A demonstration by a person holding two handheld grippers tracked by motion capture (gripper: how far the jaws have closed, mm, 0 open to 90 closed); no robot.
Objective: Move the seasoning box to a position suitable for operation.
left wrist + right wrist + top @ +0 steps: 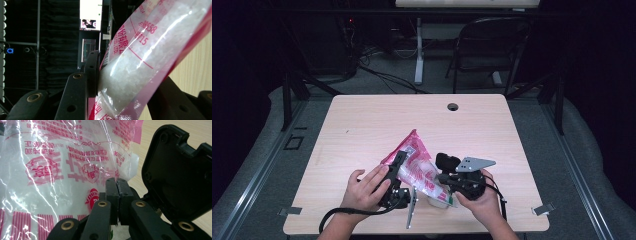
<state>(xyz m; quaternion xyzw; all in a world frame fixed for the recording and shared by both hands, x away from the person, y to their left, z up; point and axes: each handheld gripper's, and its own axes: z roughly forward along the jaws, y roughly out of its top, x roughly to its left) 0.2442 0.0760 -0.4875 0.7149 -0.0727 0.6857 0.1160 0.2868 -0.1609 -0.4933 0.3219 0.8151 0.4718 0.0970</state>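
Grip check first: left gripper has its jaws clamped on the fat, granule-filled part of the plastic bag, holding it tilted up near the tabletop's near edge, about mid-width; in the left gripper view the black pad presses straight into the white crystals of the bag, so jaws sit part-way closed around bulk, not fully together. Right gripper has its jaws fully together, and in the right gripper view the fingertips meet at the thin film of the bag's lower end, apparently pinching its edge, though how much film is caught can't be told. Small white cup sits on the tabletop just under the bag's low corner, close to the near edge. Step looks like pouring or opening the bag over the cup. To do it well: keep the left hold firm on the bulk so granules don't shift suddenly, keep the low corner directly above the cup, pull the film steadily with the right, no jerks, or contents spill across the tabletop.
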